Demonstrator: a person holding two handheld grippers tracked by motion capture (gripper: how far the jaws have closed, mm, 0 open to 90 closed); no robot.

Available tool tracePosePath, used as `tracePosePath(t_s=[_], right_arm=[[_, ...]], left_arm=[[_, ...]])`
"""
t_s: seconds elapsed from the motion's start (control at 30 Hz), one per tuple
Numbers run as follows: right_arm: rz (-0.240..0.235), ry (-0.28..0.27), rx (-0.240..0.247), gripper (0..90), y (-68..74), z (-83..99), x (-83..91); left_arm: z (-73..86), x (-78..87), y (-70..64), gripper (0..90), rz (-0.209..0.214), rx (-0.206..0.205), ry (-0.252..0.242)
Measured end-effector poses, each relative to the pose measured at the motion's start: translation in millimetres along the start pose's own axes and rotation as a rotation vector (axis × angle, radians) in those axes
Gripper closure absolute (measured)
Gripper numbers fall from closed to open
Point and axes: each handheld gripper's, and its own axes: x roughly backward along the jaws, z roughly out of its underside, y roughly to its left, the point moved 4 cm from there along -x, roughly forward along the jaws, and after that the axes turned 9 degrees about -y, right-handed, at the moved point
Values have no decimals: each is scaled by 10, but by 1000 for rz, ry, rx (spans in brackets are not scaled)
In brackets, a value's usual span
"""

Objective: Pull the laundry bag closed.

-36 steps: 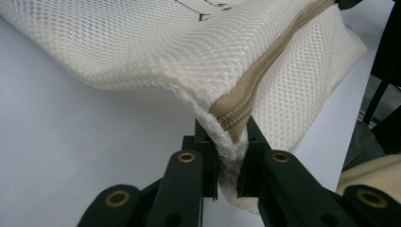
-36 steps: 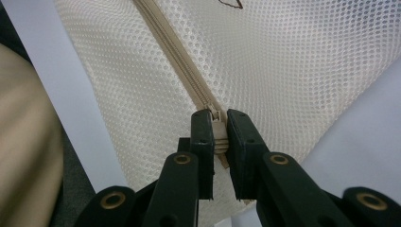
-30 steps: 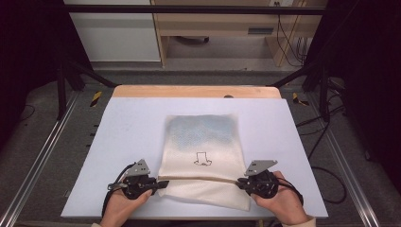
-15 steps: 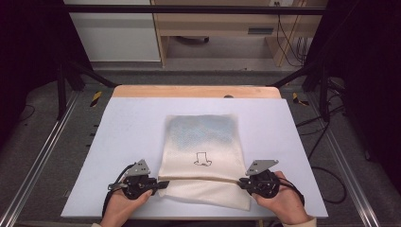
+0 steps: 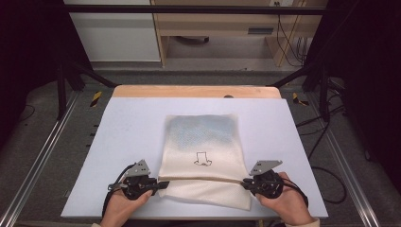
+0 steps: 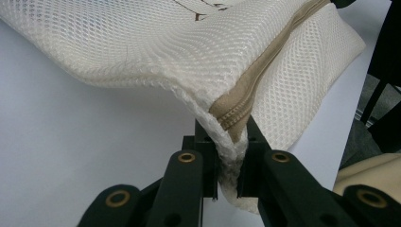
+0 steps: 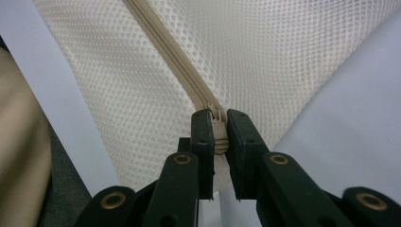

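Nothing has moved since a second ago: the left gripper (image 6: pixel 227 163) has its jaws clamped on the mesh bag's (image 5: pixel 203 142) zipper-end corner, the right gripper (image 7: pixel 218 135) pinching the zipper pull (image 7: pixel 217 118); the bag lies on the surface (image 5: pixel 132 127) between them.

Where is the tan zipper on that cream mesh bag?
In the high view the tan zipper crosses the near part of the cream mesh laundry bag, running between the left tongs and the right tongs, which pinch its two ends.
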Motion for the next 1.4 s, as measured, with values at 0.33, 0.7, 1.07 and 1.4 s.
tracePosePath(t_s=[0.33,0.7,1.07,1.4], right_arm=[[9,7,-11,819,-25,37,23],[10,11,-19,820,-43,60,29],[15,22,-42,820,-83,108,26],[3,27,-50,820,-94,139,3]], left_arm=[[3,-6,-4,819,4,0,2],[10,-18,-6,820,9,4,4],[-6,0,-8,821,7,1,-3],[2,-11,-14,819,7,-5,3]])
